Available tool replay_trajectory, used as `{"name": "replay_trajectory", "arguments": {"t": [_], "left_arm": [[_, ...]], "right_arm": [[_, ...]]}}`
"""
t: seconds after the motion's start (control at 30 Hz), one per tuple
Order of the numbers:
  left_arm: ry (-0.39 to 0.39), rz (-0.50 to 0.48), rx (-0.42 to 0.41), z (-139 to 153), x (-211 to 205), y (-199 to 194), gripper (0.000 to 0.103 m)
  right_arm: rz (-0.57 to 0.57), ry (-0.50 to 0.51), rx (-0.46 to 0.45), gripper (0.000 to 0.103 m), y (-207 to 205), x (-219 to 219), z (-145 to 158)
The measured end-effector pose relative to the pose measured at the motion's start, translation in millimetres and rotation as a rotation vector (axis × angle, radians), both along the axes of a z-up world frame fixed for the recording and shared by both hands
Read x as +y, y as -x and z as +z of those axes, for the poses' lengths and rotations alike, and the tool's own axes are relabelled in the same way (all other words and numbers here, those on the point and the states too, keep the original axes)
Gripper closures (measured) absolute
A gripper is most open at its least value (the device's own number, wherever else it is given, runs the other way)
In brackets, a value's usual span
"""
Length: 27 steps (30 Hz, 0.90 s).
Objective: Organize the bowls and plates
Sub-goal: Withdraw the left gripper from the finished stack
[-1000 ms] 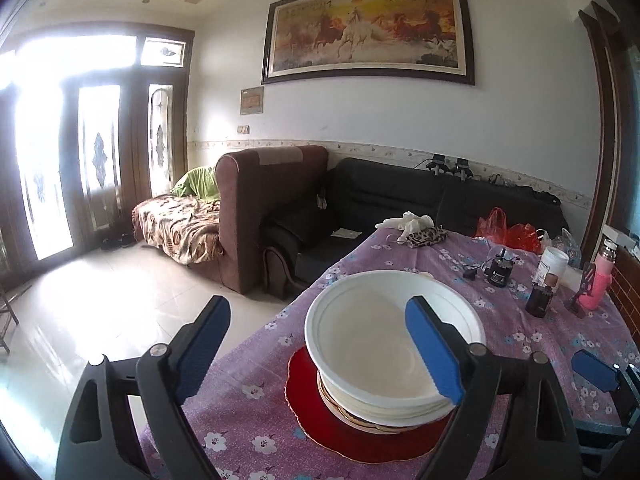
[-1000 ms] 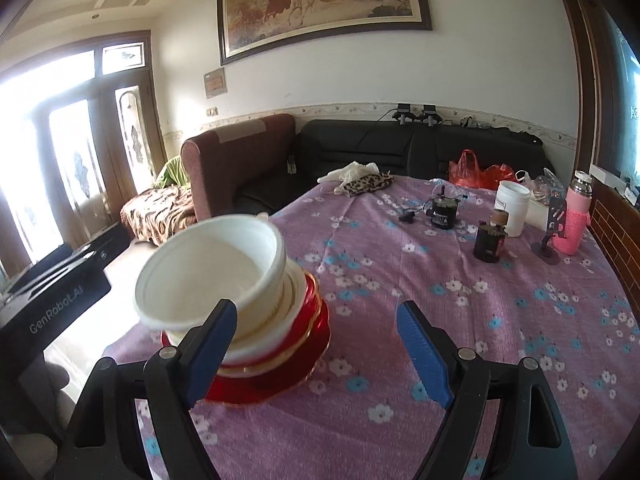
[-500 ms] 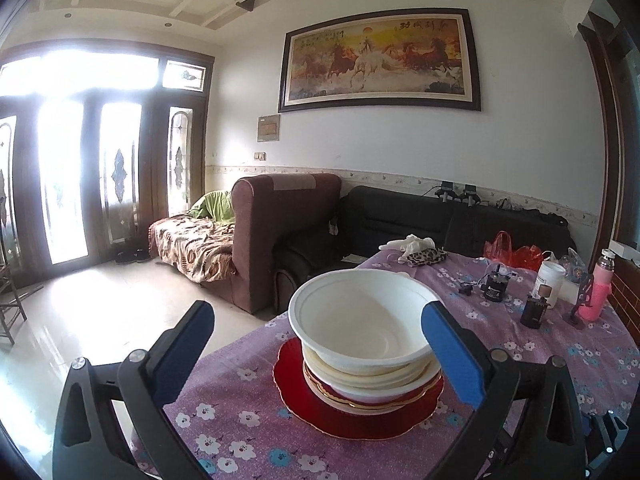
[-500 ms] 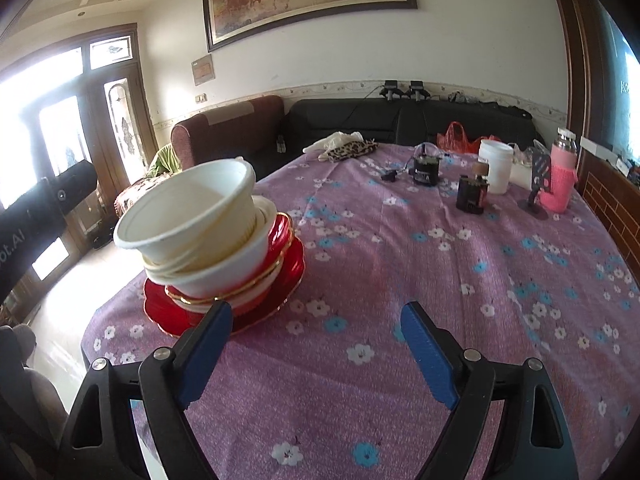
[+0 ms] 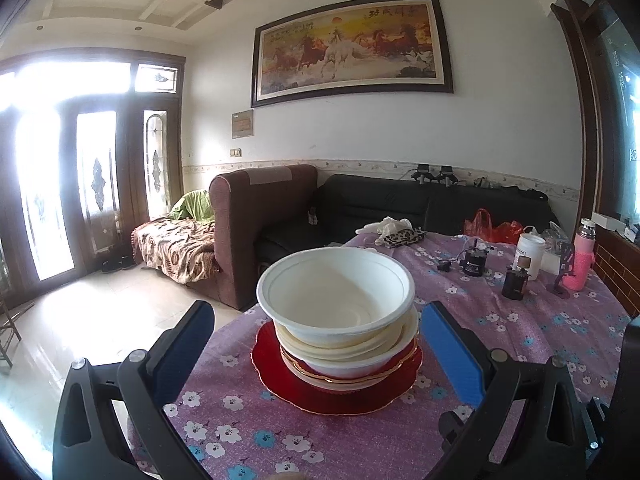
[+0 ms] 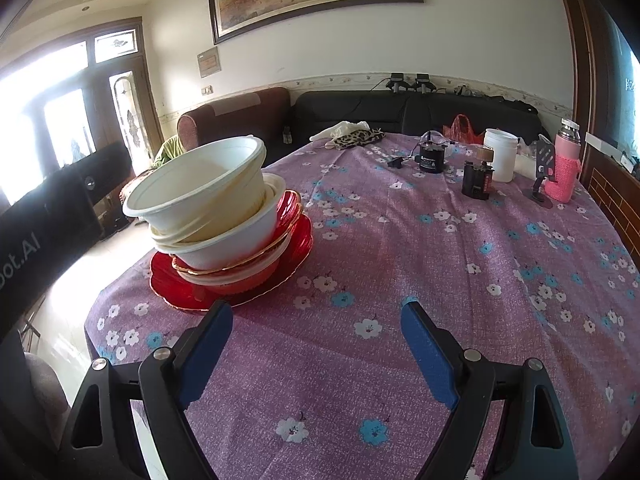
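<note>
A stack of dishes stands near the table's left edge. On top, a white bowl (image 5: 336,292) (image 6: 192,188) sits tilted on cream bowls, above a second white bowl, gold-rimmed plates and a wide red plate (image 5: 340,392) (image 6: 240,292). My left gripper (image 5: 317,312) is open wide just short of the stack, one finger to each side and touching nothing. Its black body (image 6: 48,208) shows at the left of the right wrist view. My right gripper (image 6: 316,308) is open and empty, low over the cloth to the right of the stack.
The table wears a purple flowered cloth (image 6: 400,240). At its far right stand a white jar (image 6: 500,154), a pink bottle (image 6: 564,168) and small black items (image 6: 476,180). A leopard-print pouch (image 6: 356,138) lies at the far edge. Sofas and floor lie beyond the table's left edge.
My left gripper has drawn back from the top bowl and its jaws have widened; the bowl stays on the stack. My right gripper has sunk toward the cloth.
</note>
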<state>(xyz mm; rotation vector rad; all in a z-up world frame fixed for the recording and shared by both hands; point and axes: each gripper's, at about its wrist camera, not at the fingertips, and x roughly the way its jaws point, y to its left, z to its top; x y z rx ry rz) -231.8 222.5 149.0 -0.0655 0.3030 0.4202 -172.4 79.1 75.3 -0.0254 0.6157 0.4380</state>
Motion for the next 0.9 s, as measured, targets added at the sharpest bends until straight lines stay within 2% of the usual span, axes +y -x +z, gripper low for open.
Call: {"name": "replay_trajectory", "arguments": {"t": [0.13,0.33,0.6,0.9], "left_arm": [[0.038,-0.041,0.032,-6.3,0.7,-4.4,0.000],[0.037,-0.010,0.033,-7.0,5.1,-1.0,0.000],[0.126,-0.043,0.019,-8.3,21.2,-0.8,0.000],[0.146,-0.021,0.055,-20.3,34.7,-8.3,0.000]], "right_arm": [[0.013,0.013,-0.013,0.014,4.7,4.4,0.4],[0.026,0.030,-0.012,0.014,6.9,9.8,-2.7],[0.035,0.046,-0.010,0.014,6.6,15.5,-5.9],[0.062,0.085,-0.014,0.014,8.7,29.0,-11.7]]}}
